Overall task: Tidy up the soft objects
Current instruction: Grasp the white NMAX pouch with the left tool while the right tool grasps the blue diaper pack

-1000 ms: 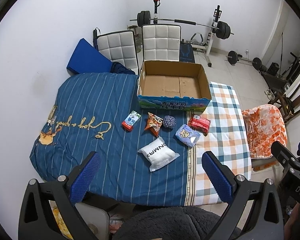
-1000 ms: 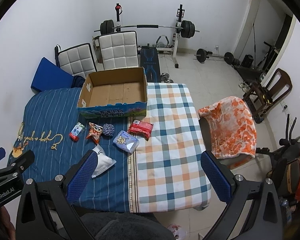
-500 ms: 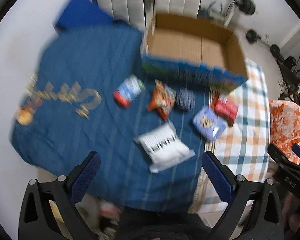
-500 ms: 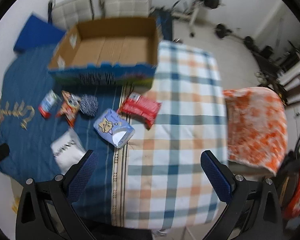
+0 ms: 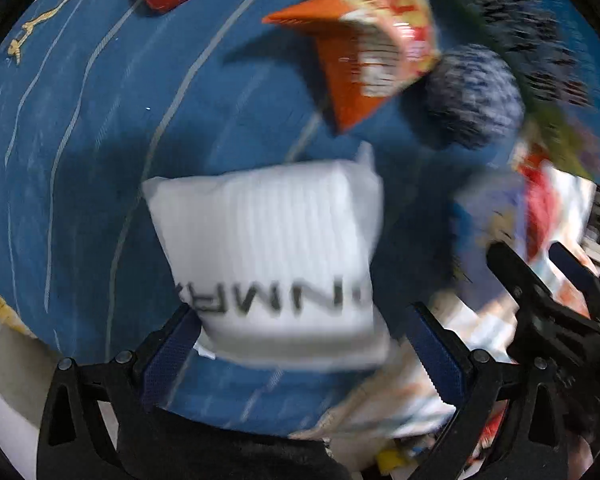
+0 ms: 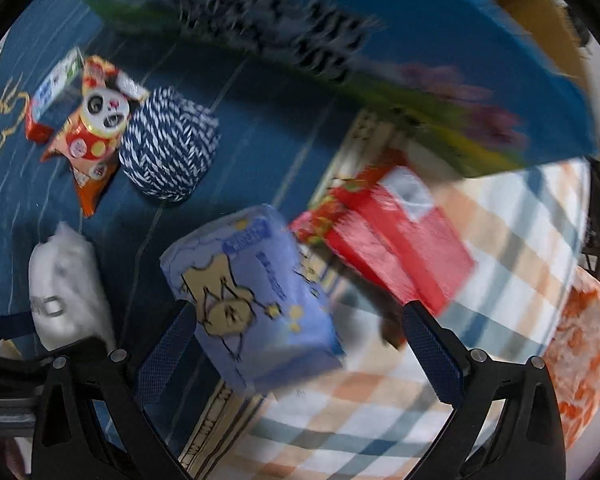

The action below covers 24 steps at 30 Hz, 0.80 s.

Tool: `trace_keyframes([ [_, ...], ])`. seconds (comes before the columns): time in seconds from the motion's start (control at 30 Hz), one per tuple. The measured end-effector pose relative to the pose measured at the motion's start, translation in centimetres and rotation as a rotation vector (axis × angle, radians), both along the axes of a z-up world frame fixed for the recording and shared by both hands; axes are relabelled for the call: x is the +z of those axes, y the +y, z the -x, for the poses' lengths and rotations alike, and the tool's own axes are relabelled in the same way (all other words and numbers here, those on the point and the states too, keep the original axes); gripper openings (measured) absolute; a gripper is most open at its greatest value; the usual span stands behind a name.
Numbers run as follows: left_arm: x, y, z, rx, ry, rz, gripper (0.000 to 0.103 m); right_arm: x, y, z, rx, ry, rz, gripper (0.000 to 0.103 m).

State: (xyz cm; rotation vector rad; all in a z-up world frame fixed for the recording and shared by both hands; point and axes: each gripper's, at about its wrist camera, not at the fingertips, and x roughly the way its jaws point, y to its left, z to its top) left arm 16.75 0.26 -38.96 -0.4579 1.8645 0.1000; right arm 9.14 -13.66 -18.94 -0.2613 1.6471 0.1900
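My left gripper (image 5: 300, 344) is open, its blue pads on either side of the near end of a white soft pack (image 5: 272, 252) with black letters, lying on the blue striped blanket (image 5: 100, 128). My right gripper (image 6: 296, 344) is open, with a light blue tissue pack (image 6: 252, 292) between its pads. The white pack also shows at the left of the right wrist view (image 6: 66, 284). A red pack (image 6: 396, 248) lies right of the tissue pack. An orange panda snack bag (image 6: 92, 128), a blue-white yarn ball (image 6: 168, 144) and a small red carton (image 6: 48, 100) lie beyond.
The printed front wall of the cardboard box (image 6: 340, 48) stands just behind the items. A checked cloth (image 6: 500, 248) covers the right part of the bed. An orange-white cover (image 6: 584, 352) is at the far right. Both views are blurred by motion.
Both grippers have dropped down fast towards the bed; the left now straddles the white pack and the right the blue tissue pack. The items have not moved.
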Motion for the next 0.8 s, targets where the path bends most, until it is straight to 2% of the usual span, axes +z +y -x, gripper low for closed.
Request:
trace_keyframes([
  [0.07,-0.2,-0.2,0.1,0.007,-0.009,-0.038,0.103,-1.4,0.4,-0.5,0.003,0.020,0.014,0.102],
  [0.17,-0.2,-0.4,0.4,-0.014,-0.022,-0.053,0.101,-3.2,0.5,-0.9,-0.017,0.059,-0.018,0.101],
  [0.2,0.0,-0.5,0.6,-0.030,-0.028,-0.057,0.091,-3.7,0.5,-1.0,-0.027,0.071,-0.034,0.101],
  [0.3,0.9,-0.9,1.0,-0.122,-0.056,-0.078,0.084,-4.9,0.4,-1.1,-0.046,0.087,-0.049,0.101],
  [0.37,2.3,-1.7,1.2,-0.234,-0.092,-0.136,0.081,-5.7,0.1,-0.9,-0.068,0.095,-0.056,0.100],
  [0.47,4.4,-3.5,1.2,-0.466,-0.181,-0.327,0.080,-5.6,-1.4,-0.2,-0.120,0.126,-0.087,0.100],
  [0.5,4.8,-3.9,1.2,-0.511,-0.198,-0.352,0.081,-5.7,-1.6,0.0,-0.136,0.128,-0.099,0.100],
  [0.53,5.1,-4.1,1.2,-0.536,-0.202,-0.355,0.082,-5.6,-2.0,0.6,-0.143,0.126,-0.109,0.100],
  [0.6,5.5,-3.7,1.0,-0.520,-0.178,-0.299,0.083,-5.7,-2.4,0.9,-0.147,0.120,-0.109,0.100],
  [0.67,6.0,-2.3,0.9,-0.431,-0.139,-0.202,0.083,-5.1,-2.9,1.3,-0.144,0.105,-0.102,0.100],
  [0.77,7.4,-0.6,1.8,-0.280,-0.130,-0.075,0.087,-4.0,-3.9,1.9,-0.132,0.072,-0.093,0.100],
  [0.8,7.9,-0.5,2.0,-0.266,-0.134,-0.065,0.089,-3.7,-4.1,2.0,-0.131,0.062,-0.091,0.100],
])
